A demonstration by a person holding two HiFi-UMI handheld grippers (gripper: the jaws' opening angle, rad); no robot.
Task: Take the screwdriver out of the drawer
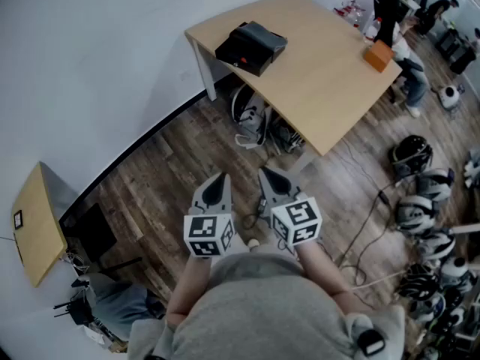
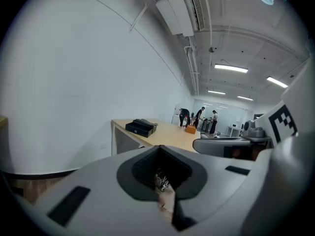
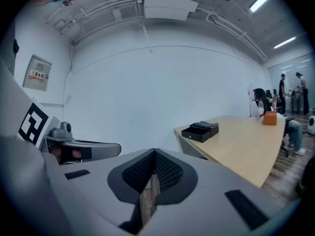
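Observation:
A black drawer box (image 1: pixel 251 47) rests on the near corner of a light wooden table (image 1: pixel 322 88), and its drawer looks closed. No screwdriver shows in any view. I hold both grippers close to my body, over the wooden floor and well short of the table. The left gripper (image 1: pixel 218 180) and the right gripper (image 1: pixel 271 177) are side by side, both shut with nothing in them. In the left gripper view the left gripper (image 2: pixel 158 149) points toward the box (image 2: pixel 141 127). The right gripper (image 3: pixel 154 154) has the box (image 3: pixel 200 131) ahead to its right.
An orange box (image 1: pixel 379 55) sits farther along the table. Bags and gear (image 1: pixel 251 115) lie under it. Helmets (image 1: pixel 411 156) and cables cover the floor at right. A small wooden table (image 1: pixel 34 227) stands at left. People work at the far end of the room.

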